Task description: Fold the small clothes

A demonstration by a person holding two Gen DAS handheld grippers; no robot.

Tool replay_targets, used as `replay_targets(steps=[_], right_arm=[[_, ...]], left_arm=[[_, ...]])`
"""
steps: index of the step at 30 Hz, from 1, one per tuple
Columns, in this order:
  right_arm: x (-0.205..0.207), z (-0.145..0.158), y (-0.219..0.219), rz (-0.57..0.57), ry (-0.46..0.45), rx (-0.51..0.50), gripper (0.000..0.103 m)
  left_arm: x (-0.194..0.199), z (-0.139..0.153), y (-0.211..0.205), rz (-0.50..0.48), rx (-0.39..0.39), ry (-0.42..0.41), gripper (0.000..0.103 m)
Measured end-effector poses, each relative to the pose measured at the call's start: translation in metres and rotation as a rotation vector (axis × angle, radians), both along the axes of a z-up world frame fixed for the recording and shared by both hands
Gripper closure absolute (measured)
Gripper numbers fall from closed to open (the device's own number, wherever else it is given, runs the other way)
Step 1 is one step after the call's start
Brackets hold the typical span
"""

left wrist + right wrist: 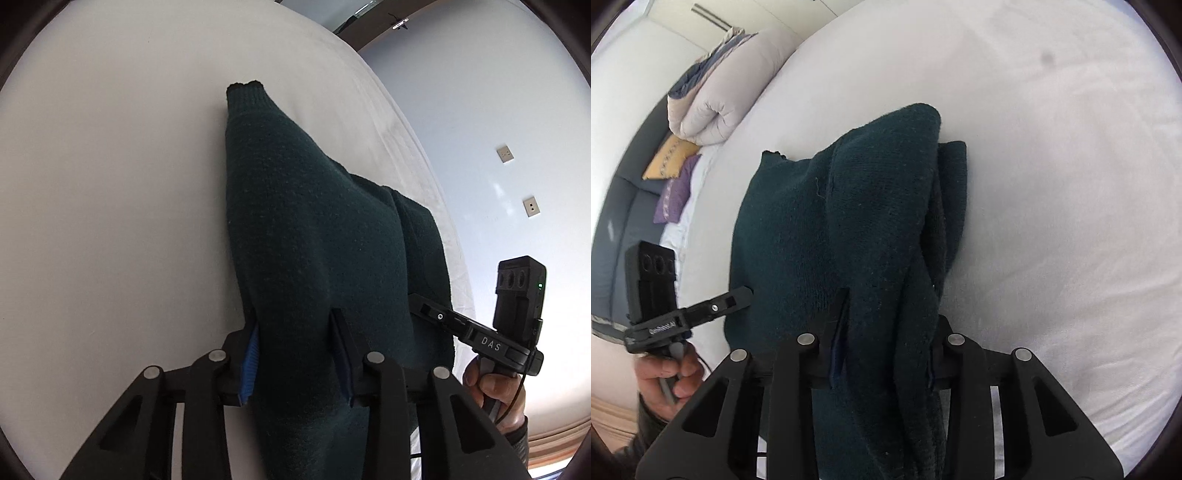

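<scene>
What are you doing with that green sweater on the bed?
A person is folding a dark green knit garment on a white bed. Each hand holds a set of tongs. The left tongs and the right tongs are both pinched on the near edge of the cloth, which bunches up between them, with its far part lying on the bed.

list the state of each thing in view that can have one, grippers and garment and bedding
dark green knit garment: bunched, near edge lifted off the white bed sheet
left gripper: shut on the garment
right gripper: shut on the garment
pale quilted duvet: rolled up beside the bed
</scene>
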State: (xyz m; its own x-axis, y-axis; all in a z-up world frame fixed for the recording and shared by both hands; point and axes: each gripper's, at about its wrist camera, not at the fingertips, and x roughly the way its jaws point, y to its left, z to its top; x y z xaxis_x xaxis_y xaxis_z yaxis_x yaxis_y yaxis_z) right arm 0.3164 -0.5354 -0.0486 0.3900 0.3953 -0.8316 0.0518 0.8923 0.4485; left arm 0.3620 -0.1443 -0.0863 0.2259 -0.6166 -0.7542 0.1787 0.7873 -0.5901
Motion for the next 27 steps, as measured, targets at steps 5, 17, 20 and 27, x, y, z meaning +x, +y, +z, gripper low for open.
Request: replay_targets(steps=[5, 17, 20, 27], right_arm=[[-0.010, 0.025, 0.048, 0.053, -0.066, -0.319, 0.080], [-0.065, 0.062, 0.111, 0.083, -0.142, -0.374, 0.082], [-0.087, 0.075, 0.133, 0.093, -0.163, -0.350, 0.082], [-0.160, 0.096, 0.197, 0.163, -0.197, -0.287, 0.082]], left_arm=[[-0.011, 0.021, -0.012, 0.004, 0.093, -0.068, 0.074], [-0.078, 0.087, 0.016, -0.021, 0.200, -0.238, 0.075], [-0.105, 0.095, 0.036, -0.021, 0.210, -0.246, 0.075], [-0.168, 0.103, 0.099, 0.034, 0.206, -0.237, 0.075]])
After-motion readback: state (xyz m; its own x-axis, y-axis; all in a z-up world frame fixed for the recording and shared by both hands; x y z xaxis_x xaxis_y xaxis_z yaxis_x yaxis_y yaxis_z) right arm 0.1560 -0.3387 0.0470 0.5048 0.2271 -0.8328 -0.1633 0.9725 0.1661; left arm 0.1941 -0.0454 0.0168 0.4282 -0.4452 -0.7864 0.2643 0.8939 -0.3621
